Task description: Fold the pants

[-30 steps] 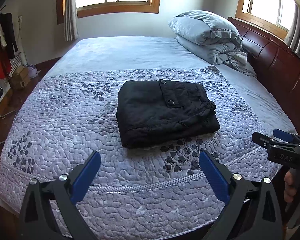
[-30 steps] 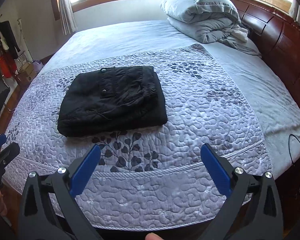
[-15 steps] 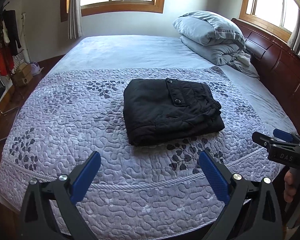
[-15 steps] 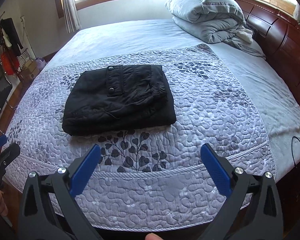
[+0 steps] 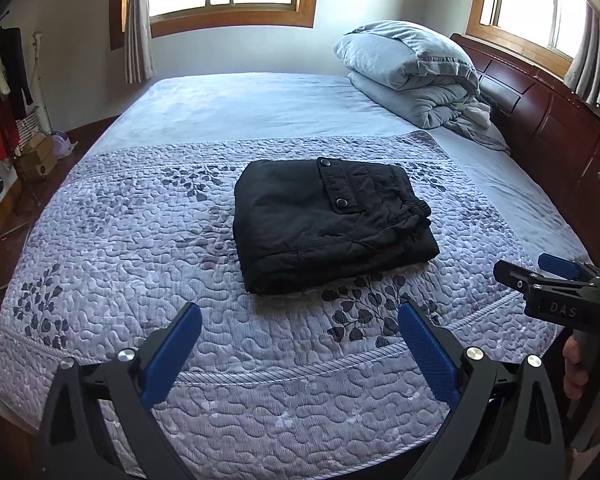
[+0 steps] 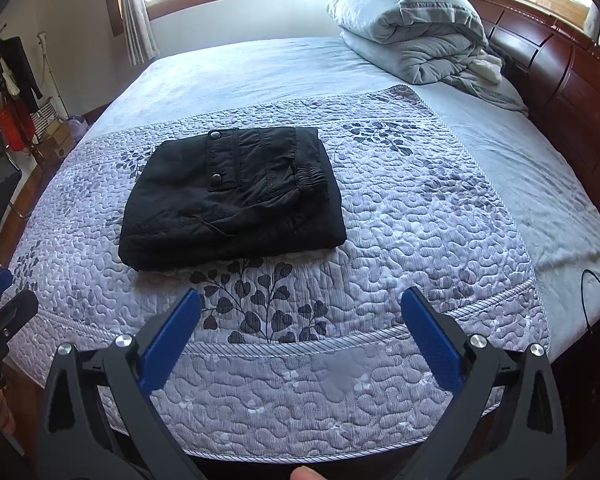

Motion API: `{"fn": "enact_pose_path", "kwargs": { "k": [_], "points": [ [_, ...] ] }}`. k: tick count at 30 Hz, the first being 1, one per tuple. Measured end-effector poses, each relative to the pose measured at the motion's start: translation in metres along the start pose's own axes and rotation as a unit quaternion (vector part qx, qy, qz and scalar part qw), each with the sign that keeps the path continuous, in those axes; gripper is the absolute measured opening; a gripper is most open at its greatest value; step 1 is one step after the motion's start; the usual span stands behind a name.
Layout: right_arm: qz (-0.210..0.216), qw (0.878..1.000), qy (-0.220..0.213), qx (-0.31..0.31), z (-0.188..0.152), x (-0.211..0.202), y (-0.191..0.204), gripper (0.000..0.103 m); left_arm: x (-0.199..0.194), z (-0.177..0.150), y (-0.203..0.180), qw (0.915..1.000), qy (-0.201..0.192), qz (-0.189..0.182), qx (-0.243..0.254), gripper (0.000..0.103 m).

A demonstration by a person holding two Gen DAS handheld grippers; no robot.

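pants (image 5: 332, 224) sit folded mid-quilt (image 5: 140, 248), same bundle as a second ago | left gripper (image 5: 300, 354) and right gripper (image 6: 300, 340) spread wide, empty, barely drifted | looks done, though hidden layers can't be checked

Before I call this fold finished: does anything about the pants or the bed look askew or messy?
Nothing serious. The black pants lie as a compact folded stack on the quilt, though one elastic cuff bulges out at the stack's right side. Both tongs, left and right, are open and clear of it.
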State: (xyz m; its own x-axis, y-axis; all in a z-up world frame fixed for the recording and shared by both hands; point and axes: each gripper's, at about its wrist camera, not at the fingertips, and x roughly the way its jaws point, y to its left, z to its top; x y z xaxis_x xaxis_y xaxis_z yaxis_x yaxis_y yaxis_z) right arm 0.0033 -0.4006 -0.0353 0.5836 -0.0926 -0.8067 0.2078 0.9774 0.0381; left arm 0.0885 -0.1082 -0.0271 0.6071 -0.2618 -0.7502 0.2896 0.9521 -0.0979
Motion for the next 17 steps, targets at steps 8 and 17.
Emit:
{"fn": "enact_pose_path", "kwargs": {
  "k": [8,17],
  "points": [
    [-0.003,1.000,0.006,0.001,-0.0005,0.0033,-0.0021,0.100,-0.0007,-0.0012,-0.0015,1.0000,-0.007,0.003,0.002,0.099],
    [-0.002,1.000,0.009,0.003,-0.0005,0.0042,-0.0028,0.100,0.0044,-0.0006,0.0014,0.9997,0.013,-0.012,-0.014,0.099]
  ]
}}
